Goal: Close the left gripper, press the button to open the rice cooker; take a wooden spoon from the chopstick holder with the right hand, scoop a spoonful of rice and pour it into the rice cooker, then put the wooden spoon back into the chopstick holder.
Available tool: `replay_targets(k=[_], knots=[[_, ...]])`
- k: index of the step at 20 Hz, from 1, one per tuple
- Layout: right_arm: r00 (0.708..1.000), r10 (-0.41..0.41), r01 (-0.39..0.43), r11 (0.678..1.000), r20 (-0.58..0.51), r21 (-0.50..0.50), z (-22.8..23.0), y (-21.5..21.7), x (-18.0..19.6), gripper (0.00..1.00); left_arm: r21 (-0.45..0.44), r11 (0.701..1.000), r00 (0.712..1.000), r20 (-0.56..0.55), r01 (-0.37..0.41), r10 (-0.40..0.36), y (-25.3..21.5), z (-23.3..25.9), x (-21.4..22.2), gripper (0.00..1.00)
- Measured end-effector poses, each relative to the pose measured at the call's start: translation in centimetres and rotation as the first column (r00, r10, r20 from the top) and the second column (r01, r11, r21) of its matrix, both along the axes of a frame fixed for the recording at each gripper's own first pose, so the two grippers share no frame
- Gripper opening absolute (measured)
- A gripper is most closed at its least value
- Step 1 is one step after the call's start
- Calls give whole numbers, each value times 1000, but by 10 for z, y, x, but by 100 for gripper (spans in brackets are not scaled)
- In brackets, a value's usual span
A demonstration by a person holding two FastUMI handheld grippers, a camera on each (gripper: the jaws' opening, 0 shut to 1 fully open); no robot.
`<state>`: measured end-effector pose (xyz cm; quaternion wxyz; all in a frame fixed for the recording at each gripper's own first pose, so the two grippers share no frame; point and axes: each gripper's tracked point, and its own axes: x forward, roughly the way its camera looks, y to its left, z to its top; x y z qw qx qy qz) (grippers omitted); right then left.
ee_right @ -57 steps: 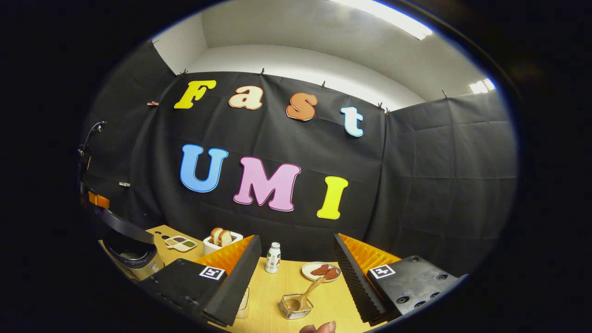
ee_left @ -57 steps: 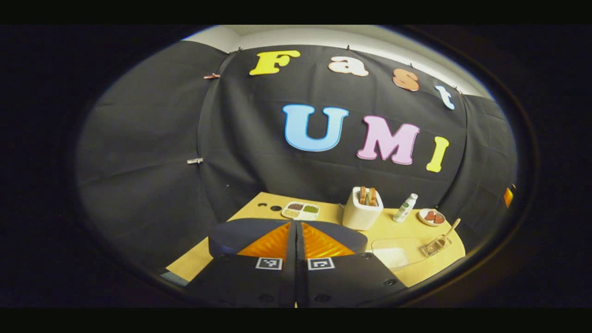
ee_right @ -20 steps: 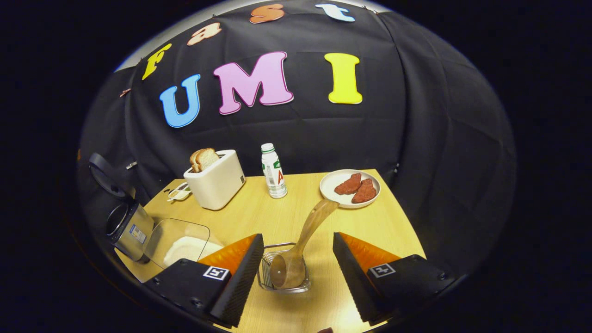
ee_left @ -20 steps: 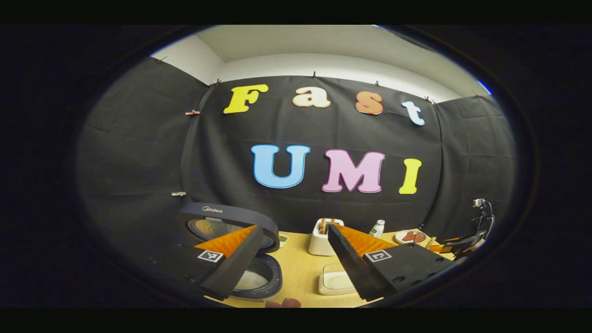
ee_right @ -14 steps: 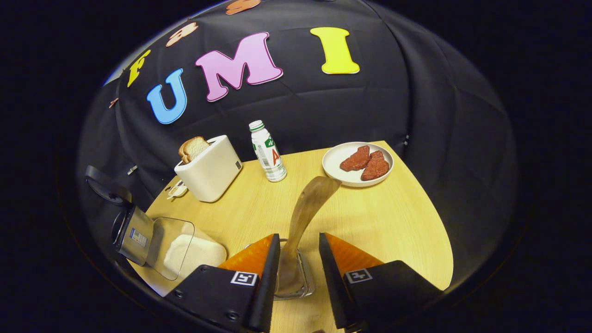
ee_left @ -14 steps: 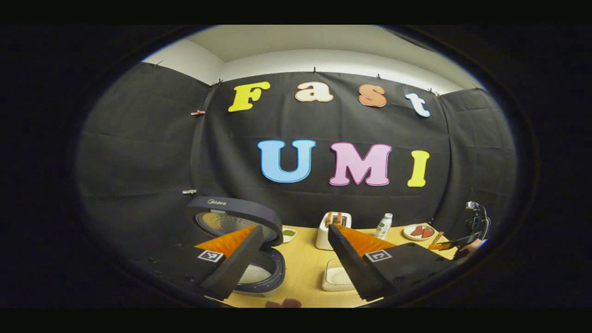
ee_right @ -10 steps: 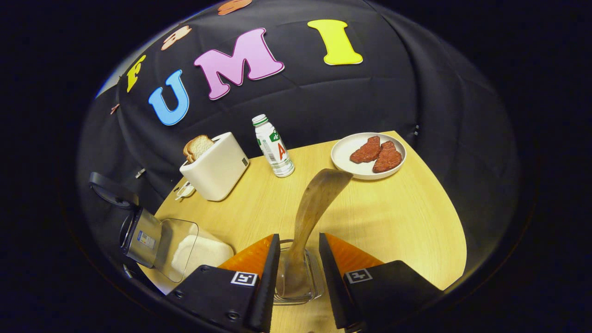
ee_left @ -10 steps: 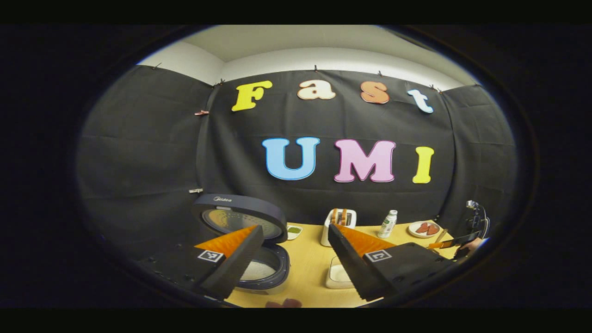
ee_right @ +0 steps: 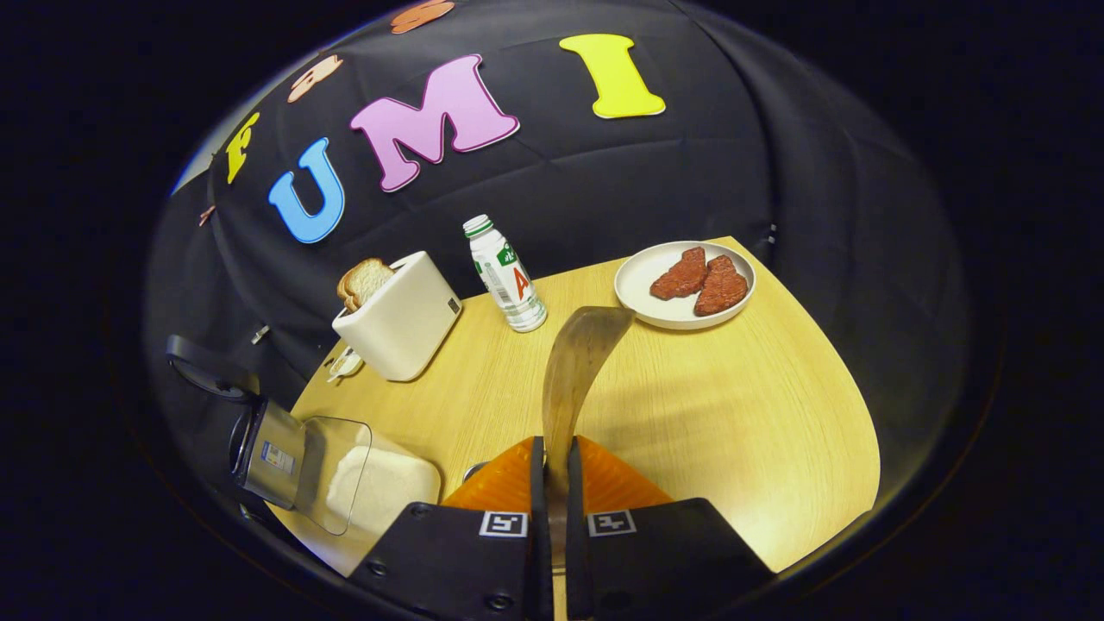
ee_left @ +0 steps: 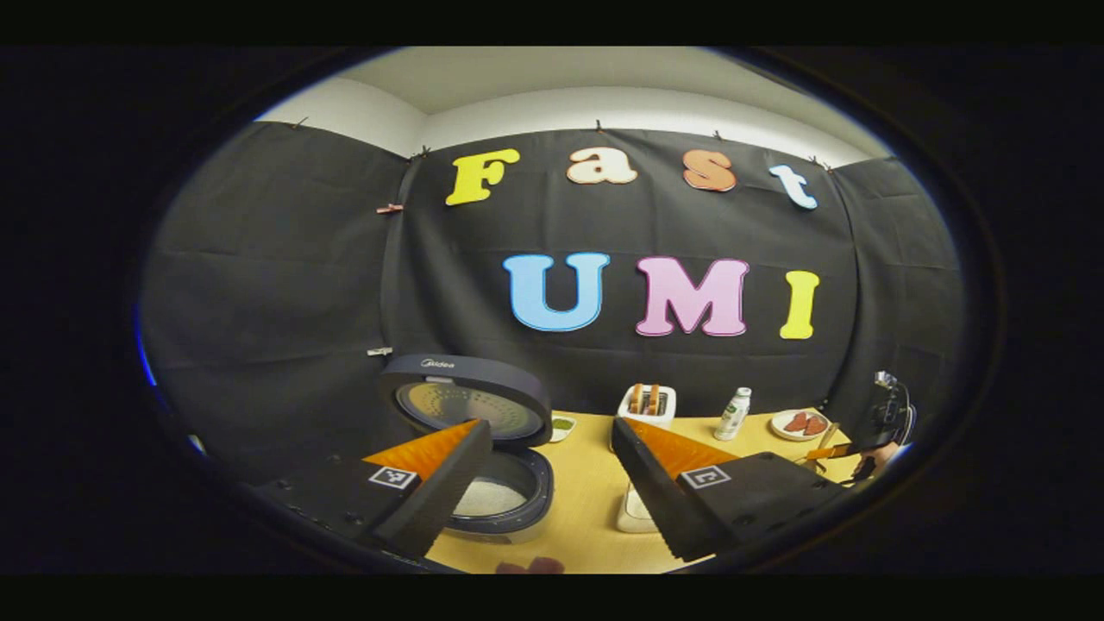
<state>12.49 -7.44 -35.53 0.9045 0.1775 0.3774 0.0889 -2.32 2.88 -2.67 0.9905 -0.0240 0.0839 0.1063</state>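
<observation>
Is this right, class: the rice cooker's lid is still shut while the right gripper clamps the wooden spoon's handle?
No. The rice cooker has its lid raised open, as the left gripper view shows. The right gripper does clamp the wooden spoon handle.

I worked in a staged recording booth dressed as a kitchen, not a real home. Black cloth, clipped up along its top edge, walled in a small wooden table, and a plain white wall and ceiling showed above it. On the table stood kitchen props: a rice cooker with its lid up, a white toaster holding bread, a small bottle, a plate with two red pieces of food, and a clear box of rice.
</observation>
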Motion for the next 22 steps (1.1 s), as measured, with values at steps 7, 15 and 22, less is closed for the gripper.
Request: replay_targets(k=[7,15,22], knots=[[999,-50,50,998,10,-25,3,-5,-3,11,-17,1000,1000,-10,-4,4,17,-10,-11,95],[991,-101,106,993,89,-53,16,-6,-8,14,3,1000,999,-31,-6,6,30,-14,-16,95],[988,-83,89,995,131,-40,36,-6,-6,11,0,1000,999,-29,24,-24,29,-18,-9,95]])
